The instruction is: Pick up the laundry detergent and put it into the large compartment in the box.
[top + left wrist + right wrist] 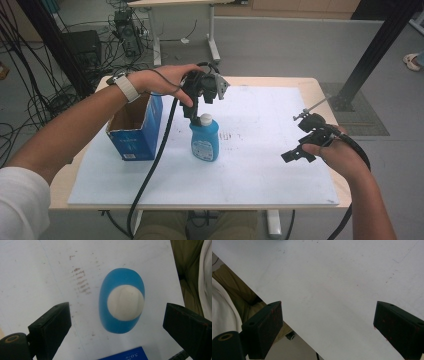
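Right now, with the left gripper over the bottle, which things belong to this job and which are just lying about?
In the job:
- blue bottle with white cap, standing upright
- left gripper, jaws open directly above the cap
- open blue box beside the bottle, probably

Lying about:
- right gripper, open, over bare white board
- smudge marks on the board

On the bench stand one blue plastic bottle with a white round cap (204, 139), one open blue cardboard box (136, 129) and one white sheet (260, 165) (covering most of the top), with two black grippers held above.
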Demonstrator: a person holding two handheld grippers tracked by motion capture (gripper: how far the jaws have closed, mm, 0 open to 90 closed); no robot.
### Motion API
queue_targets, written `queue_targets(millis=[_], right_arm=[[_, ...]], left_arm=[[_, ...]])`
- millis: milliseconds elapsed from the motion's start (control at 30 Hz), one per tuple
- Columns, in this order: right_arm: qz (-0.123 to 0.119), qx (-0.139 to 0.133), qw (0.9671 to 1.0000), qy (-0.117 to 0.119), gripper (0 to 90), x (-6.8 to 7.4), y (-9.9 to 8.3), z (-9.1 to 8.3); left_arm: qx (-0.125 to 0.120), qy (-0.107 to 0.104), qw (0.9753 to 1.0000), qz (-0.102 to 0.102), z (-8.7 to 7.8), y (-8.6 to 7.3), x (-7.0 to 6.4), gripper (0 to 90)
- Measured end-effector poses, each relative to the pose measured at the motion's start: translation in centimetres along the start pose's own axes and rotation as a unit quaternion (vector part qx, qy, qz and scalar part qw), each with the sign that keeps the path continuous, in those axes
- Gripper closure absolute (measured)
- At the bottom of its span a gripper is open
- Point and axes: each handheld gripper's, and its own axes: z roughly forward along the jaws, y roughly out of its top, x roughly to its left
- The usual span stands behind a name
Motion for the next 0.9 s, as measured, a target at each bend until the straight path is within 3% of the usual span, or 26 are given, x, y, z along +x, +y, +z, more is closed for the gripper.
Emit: queue_targets(millis=[467,900], right_arm=[[0.001,-0.001,1.0000,0.000,8.7,0.0,-0.1,0.1],[0.001,-0.001,1.0000,0.002,8.7,-0.1,-0.2,0.3]], left_arm=[[0.003,0.004,1.0000,0.001,0.2,0.2,-0.1,8.3],[0.017,0.001,0.9998,0.006,1.6,0.9,-0.3,8.4]])
